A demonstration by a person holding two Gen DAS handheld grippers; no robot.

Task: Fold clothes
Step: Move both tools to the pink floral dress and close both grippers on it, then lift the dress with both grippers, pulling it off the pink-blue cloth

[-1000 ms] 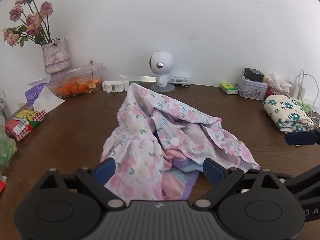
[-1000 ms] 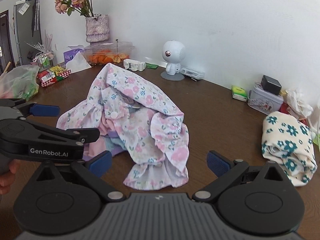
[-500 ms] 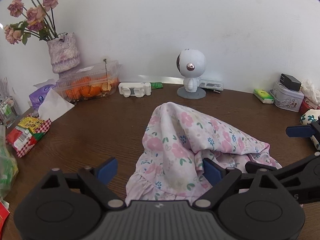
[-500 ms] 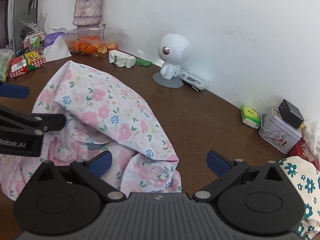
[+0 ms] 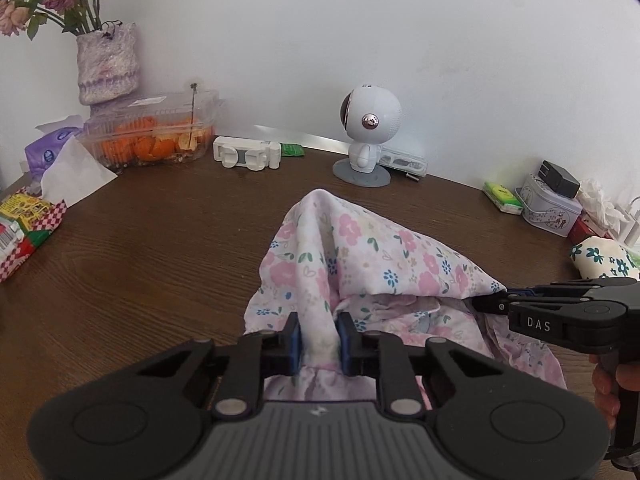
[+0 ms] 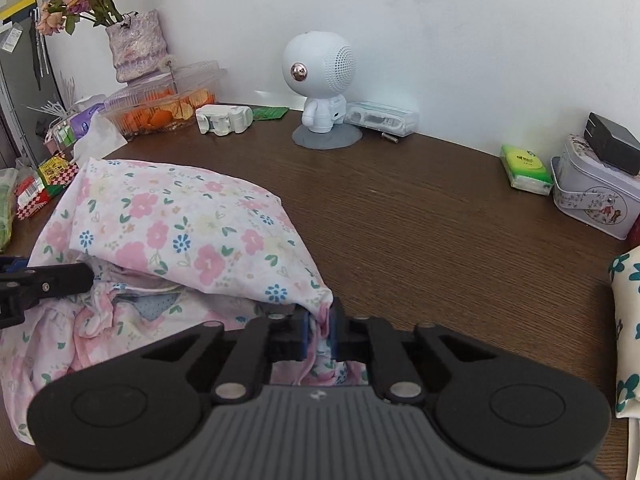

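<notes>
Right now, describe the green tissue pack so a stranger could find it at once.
Look along the back of the brown table, right of the white robot figure. The tissue pack lies flat beside the pale tin; it is the only bright green packet there.

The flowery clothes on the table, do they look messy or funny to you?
Yes. The pink floral garment sits in a crumpled heap on the brown table, not flat, with bunched layers underneath. The left gripper and right gripper each pinch an edge. Nothing looks torn or spilled.
</notes>
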